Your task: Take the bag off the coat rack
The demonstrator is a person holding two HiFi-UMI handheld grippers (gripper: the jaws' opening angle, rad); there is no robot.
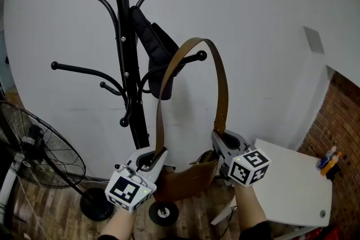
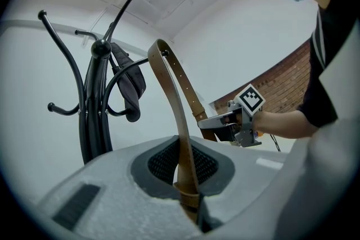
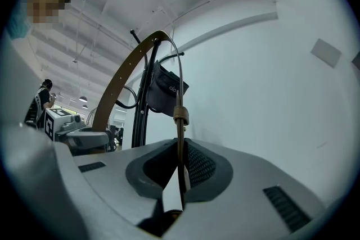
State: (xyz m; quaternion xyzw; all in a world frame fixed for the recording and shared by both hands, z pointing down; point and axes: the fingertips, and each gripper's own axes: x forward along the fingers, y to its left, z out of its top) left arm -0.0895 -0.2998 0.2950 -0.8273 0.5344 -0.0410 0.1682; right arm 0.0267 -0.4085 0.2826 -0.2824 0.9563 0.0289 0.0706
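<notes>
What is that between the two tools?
The brown bag hangs between the left tool and the right tool, each clamped on its strap. The head view shows it.

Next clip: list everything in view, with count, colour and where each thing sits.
coat rack: one, black, standing against the white wall, centre.
bag: one, brown, hanging low in front of the rack, between the two grippers.
strap: one, brown, arching up from the bag and over a rack hook.
pouch: one, black, hung on the rack behind the strap.
fan: one, black, on the floor at lower left.
table: one, white, lower right.
small items: a few, mixed colours, on the table's far edge; too small to identify.
brick wall: one stretch, red-brown, far right.
left gripper: one, grey, jaws shut on the strap's left side.
right gripper: one, grey, jaws shut on the strap's right side.
</notes>
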